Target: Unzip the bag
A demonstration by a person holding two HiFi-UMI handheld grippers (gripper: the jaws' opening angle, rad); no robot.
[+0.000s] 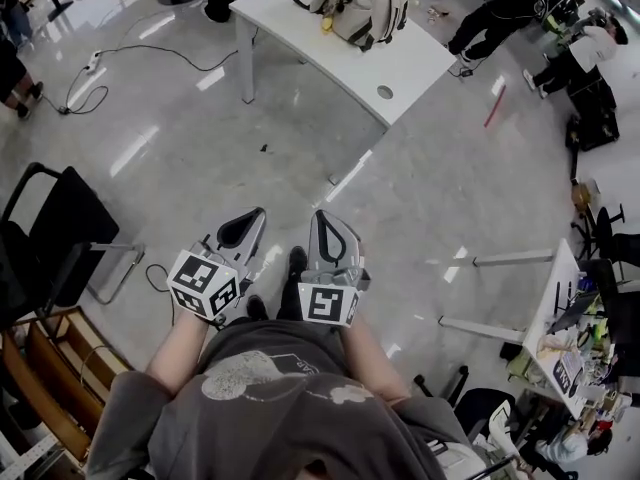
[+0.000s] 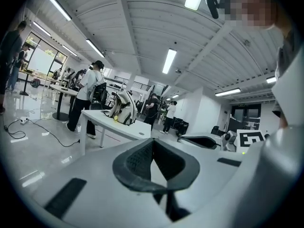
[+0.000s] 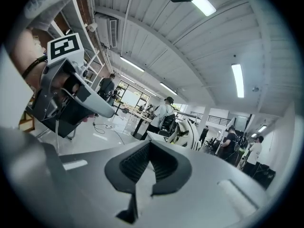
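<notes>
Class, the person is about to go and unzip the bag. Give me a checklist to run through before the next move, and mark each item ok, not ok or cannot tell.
1. Bag is on the table: ok.
2. Bag within reach: not ok. A stretch of floor lies between the grippers and the table.
3. Left gripper free: ok. It is shut, with nothing between the jaws.
4. Right gripper free: ok. It is shut and empty.
5. Zip pull found: cannot tell. The bag shows too small in every view.
</notes>
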